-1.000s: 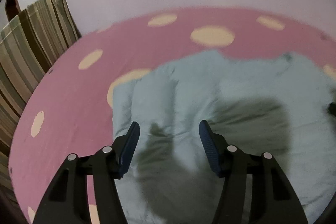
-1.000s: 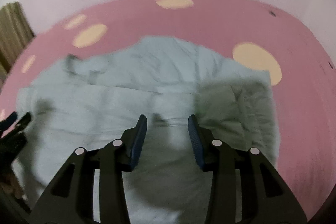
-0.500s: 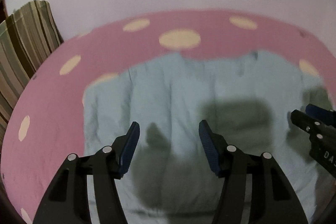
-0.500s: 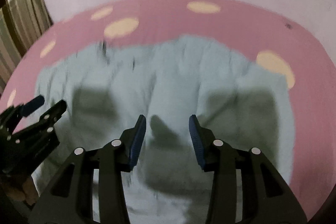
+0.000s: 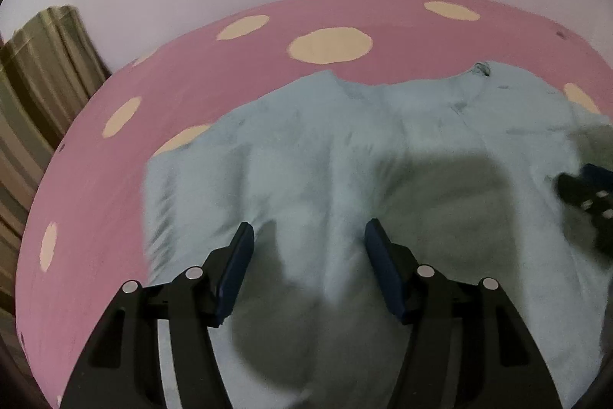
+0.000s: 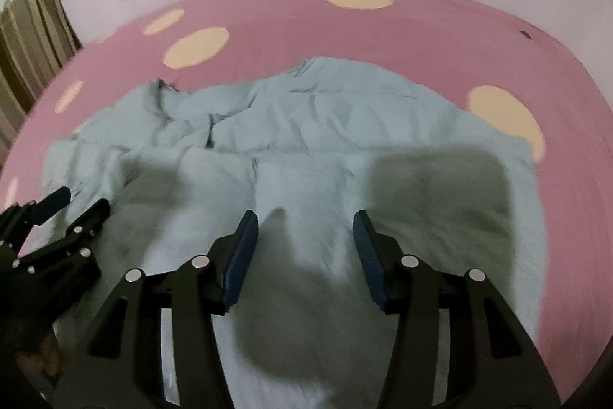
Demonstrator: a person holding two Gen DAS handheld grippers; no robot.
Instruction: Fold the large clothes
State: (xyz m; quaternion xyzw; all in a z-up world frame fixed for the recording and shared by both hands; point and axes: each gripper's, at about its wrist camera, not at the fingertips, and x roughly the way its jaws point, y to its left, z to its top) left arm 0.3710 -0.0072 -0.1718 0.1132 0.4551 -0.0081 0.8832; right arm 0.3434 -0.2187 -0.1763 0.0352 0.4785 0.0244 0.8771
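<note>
Blue pads on black plastic arms sit nearest in both wrist views: left gripper (image 5: 308,236) is well open with nothing held, only cloth showing in the gap below it; right gripper (image 6: 304,225) is opening, jaws already wide, likewise gripping nothing. Both tilt steeply down over the near part of the garment (image 6: 306,156), side by side, which reads as lining up for a two-point pick of the near edge to carry a fold over, though that edge is out of frame. Each casts a dark blocky shadow on the cloth. Garment is pale blue-green, soft, thin woven fabric, spread mostly flat across the bed, with creased, bunched folds towards the far left in the right view. A small dark spot at its far edge may be a collar or tag; too blurred to say. Underneath is a pink sheet (image 5: 115,179) with cream oval spots, smooth and matte. Beyond: plain pale wall, striped curtain (image 5: 34,83) at far left.
</note>
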